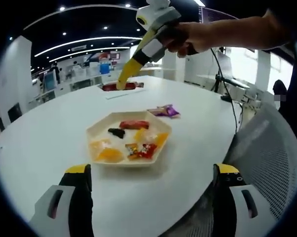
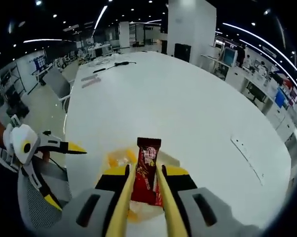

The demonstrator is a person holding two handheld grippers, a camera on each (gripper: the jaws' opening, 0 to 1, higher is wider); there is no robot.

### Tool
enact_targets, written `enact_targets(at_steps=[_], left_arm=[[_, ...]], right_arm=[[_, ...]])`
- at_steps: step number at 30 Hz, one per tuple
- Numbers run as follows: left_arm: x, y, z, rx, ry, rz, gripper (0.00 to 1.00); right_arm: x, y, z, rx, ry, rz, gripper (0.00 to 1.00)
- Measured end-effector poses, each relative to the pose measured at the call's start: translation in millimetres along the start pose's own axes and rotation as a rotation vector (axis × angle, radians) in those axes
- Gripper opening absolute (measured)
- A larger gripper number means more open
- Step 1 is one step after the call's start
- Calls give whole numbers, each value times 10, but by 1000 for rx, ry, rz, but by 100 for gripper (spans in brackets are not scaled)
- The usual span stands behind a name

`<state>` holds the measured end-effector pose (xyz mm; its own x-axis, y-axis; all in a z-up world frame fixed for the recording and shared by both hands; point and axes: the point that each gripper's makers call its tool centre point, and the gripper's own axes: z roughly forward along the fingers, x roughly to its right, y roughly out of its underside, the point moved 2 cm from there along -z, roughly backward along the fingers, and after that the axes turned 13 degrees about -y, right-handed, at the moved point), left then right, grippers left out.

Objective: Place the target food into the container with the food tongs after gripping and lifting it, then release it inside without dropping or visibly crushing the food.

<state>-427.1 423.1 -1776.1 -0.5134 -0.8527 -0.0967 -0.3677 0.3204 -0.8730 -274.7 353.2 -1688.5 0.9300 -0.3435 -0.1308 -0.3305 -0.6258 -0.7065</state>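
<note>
Yellow food tongs (image 2: 125,195) sit clamped in my right gripper (image 2: 146,173), and a red wrapped snack bar (image 2: 147,160) is pinched between their arms. Under them lies a cream hexagonal plate (image 2: 171,161) with yellow pieces. In the left gripper view the plate (image 1: 96,130) holds several wrapped snacks, among them a red bar (image 1: 134,124). The right gripper (image 1: 151,42), held in a hand, hangs high behind the plate. The tongs (image 1: 131,69) slant down to a red item on a white sheet (image 1: 111,87). My left gripper (image 1: 152,173) stands open near the table edge, also seen as the left gripper (image 2: 73,147).
A purple wrapped sweet (image 1: 165,111) lies on the white table just beyond the plate. A grey mesh chair (image 1: 272,163) stands at the table's right edge. Small dark items (image 2: 114,64) lie at the table's far end. Office desks fill the background.
</note>
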Motion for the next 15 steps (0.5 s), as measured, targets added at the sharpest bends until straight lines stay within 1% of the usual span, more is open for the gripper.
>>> enact_targets(at_steps=[1,3,6,8,10,15], left_arm=[[-8,7,0,-3,-4,-2,99],[-15,10,3,-3,-7,-5,99],[0,26,5,-10,1,-2,99],[-16,12,-1,-3,-12,0,99],[-44,5,-11,1,-26,-16,99],[-64,2,-13,1,-42,-6,99]], right_arm=[[-13,2,-1,-2,-6,7,25],[-19,-20,-20,0,0,-10,25],[-19,-26,-30,-5,-8,-16,26],[-5,-43,-40,1,-7,-19,26],[-3,-70,-44,15,-7,-16,26],[-18,-99,-56,18,10,-33,25]])
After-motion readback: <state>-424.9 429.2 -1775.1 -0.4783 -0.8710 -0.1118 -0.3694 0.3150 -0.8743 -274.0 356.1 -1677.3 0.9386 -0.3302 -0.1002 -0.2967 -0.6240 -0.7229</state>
